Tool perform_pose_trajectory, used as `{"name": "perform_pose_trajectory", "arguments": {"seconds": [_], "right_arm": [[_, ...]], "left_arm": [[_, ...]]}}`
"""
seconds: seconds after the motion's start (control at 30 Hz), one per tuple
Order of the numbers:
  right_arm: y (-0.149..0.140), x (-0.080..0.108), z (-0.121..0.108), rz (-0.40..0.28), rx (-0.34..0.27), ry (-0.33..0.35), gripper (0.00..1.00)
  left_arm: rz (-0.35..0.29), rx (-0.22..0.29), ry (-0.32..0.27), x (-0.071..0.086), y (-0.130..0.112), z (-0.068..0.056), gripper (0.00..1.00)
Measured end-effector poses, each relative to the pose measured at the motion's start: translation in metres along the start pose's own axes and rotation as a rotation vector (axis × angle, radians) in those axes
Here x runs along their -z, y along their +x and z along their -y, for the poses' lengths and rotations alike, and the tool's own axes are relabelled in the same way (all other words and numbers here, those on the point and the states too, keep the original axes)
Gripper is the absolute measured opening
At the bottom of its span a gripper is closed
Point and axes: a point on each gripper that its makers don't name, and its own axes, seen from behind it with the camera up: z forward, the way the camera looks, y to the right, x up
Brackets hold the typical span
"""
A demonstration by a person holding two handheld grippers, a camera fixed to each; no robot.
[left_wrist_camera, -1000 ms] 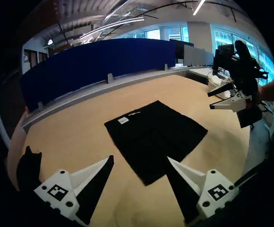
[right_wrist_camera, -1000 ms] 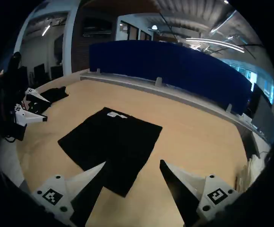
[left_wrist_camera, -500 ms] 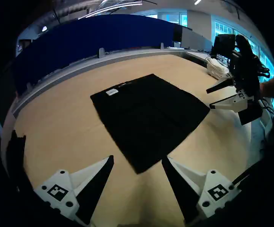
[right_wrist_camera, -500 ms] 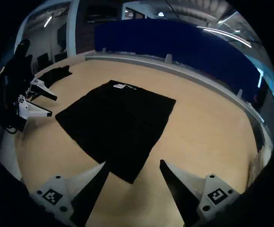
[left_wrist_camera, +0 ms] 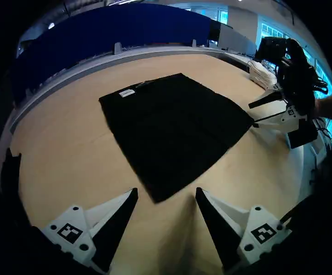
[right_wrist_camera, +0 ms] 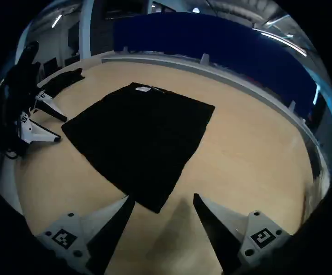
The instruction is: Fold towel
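Black and limp, the towel [left_wrist_camera: 175, 128] lies spread flat on the wooden counter [left_wrist_camera: 60, 151], a near corner just ahead of each gripper. It looks light and floppy, so I'd pinch those corners. Both the left gripper [left_wrist_camera: 166, 190] and right gripper [right_wrist_camera: 163, 197] hold their fingers [left_wrist_camera: 115, 215] spread, empty. Its white tag [left_wrist_camera: 127, 93] is too small to read.

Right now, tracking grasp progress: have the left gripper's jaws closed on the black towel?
No, the left gripper is open, and the black towel lies flat on the table, ungripped.
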Motion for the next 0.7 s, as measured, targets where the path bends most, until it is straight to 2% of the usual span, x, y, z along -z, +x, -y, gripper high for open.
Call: {"name": "perform_pose_trajectory", "arguments": {"seconds": [0.2,0.43,0.53,0.6,0.7], "right_arm": [[-0.004,-0.002,0.007,0.01,-0.004,0.024,0.82],[-0.005,-0.003,0.012,0.023,-0.009,0.052,0.62],[-0.005,-0.003,0.012,0.024,-0.016,0.054,0.58],[-0.005,-0.003,0.012,0.025,-0.019,0.052,0.55],[-0.005,-0.002,0.012,0.029,-0.019,0.052,0.5]], "left_arm": [[0.015,-0.008,0.017,-0.001,0.0,0.003,0.89],[0.035,-0.017,0.051,0.001,0.0,0.009,0.56],[0.042,-0.017,0.054,0.002,-0.001,0.009,0.45],[0.046,-0.018,0.058,0.002,-0.001,0.009,0.33],[0.051,-0.019,0.065,0.002,-0.001,0.009,0.21]]}}
